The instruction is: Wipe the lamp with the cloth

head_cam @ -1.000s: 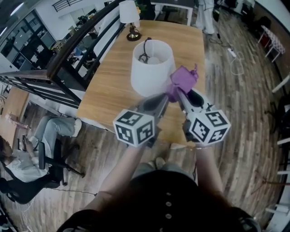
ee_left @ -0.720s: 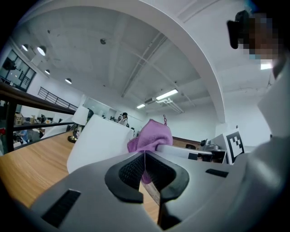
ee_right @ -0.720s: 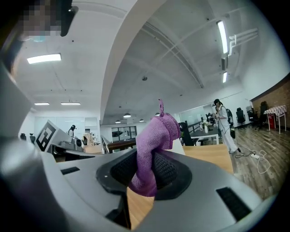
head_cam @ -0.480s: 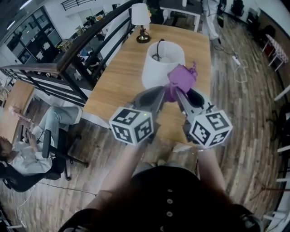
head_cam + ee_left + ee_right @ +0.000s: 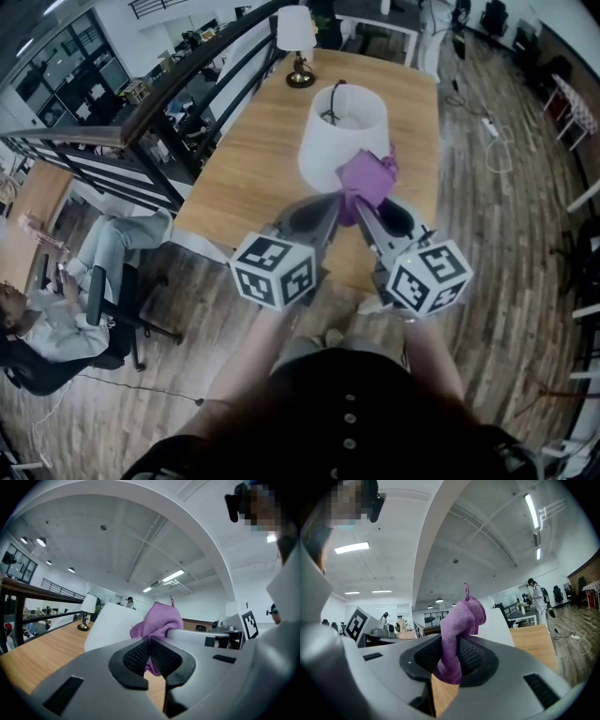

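Far left in the head view, a seated person (image 5: 52, 314) on an office chair (image 5: 112, 309) sits below the black railing (image 5: 173, 94), which runs close along the left edge of the wooden table (image 5: 248, 159). A small table lamp (image 5: 294, 37) stands at the far left corner; bare tabletop lies between it and the near edge. The lamp (image 5: 339, 139), a white shade, stands mid-table, with open wood floor (image 5: 506, 206) beyond the right edge. The left gripper (image 5: 330, 202) angles up and rightward, its pads pressed together on the purple cloth (image 5: 366, 178). The right gripper (image 5: 355, 206) leans in leftward, its jaws clamped on the same cloth (image 5: 461, 616), bunched upright just against the shade's near side.
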Motion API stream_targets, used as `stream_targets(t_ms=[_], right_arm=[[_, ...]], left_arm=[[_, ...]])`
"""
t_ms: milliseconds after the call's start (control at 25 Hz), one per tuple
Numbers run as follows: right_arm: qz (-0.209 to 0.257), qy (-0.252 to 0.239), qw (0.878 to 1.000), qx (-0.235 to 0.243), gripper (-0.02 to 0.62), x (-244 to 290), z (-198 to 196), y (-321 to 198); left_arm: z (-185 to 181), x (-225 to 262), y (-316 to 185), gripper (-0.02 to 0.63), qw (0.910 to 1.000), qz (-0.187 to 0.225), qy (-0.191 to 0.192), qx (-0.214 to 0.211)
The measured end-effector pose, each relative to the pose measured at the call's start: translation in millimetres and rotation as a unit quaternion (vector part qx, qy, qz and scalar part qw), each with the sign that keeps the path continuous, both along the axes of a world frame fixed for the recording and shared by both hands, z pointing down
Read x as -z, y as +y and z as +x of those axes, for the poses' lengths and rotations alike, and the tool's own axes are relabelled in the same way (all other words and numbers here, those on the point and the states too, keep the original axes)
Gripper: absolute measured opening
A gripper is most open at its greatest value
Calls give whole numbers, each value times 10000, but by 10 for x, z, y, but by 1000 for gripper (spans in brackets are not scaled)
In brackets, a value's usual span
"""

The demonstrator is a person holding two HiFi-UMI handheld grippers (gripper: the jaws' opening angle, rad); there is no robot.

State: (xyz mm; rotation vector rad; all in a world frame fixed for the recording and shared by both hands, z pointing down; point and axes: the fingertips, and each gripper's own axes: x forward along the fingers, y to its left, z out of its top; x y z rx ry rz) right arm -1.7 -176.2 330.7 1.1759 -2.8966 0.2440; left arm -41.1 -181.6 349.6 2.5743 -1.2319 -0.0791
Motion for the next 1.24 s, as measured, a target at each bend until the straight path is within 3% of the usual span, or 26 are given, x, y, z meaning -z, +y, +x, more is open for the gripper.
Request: stream_targets(t_ms=[1240], right_arm=[[-76, 165, 9998, 56, 89, -106, 49, -32]], left_arm=[[10, -80, -31, 12, 9997, -87, -137, 194]])
